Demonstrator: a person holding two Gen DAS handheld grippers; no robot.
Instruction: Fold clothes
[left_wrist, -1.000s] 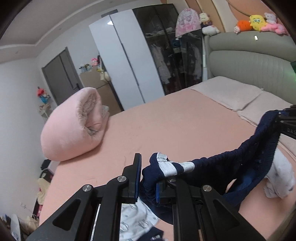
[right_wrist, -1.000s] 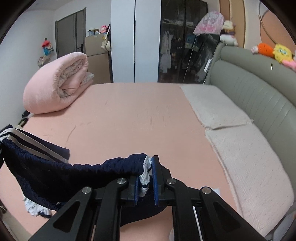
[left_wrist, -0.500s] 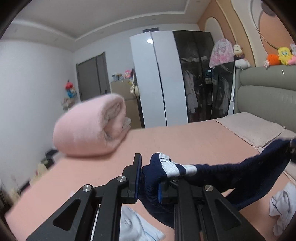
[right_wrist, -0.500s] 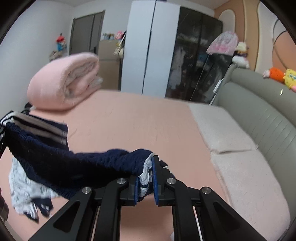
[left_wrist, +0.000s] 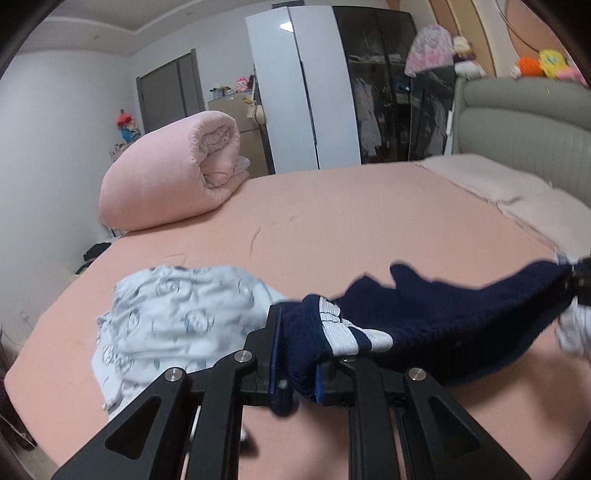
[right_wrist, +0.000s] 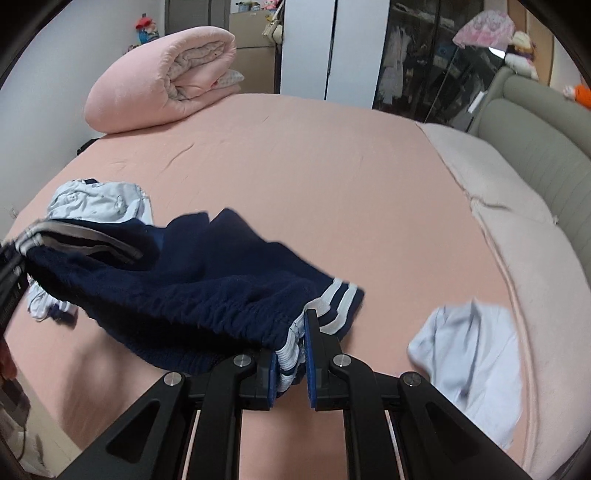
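Observation:
Navy shorts with white side stripes hang stretched between my two grippers above the pink bed. My left gripper is shut on one end of the waistband; the shorts run off to the right. My right gripper is shut on the other striped end of the waistband. The left gripper also shows at the left edge of the right wrist view, holding the far end.
A light patterned garment lies crumpled on the bed at the left; it also shows in the right wrist view. A pale blue garment lies at the right. A rolled pink duvet, pillows and a grey headboard border the bed.
Both grippers have come down toward the bed and tilted down, still holding the shorts. The shorts now spread out lower over the sheet.

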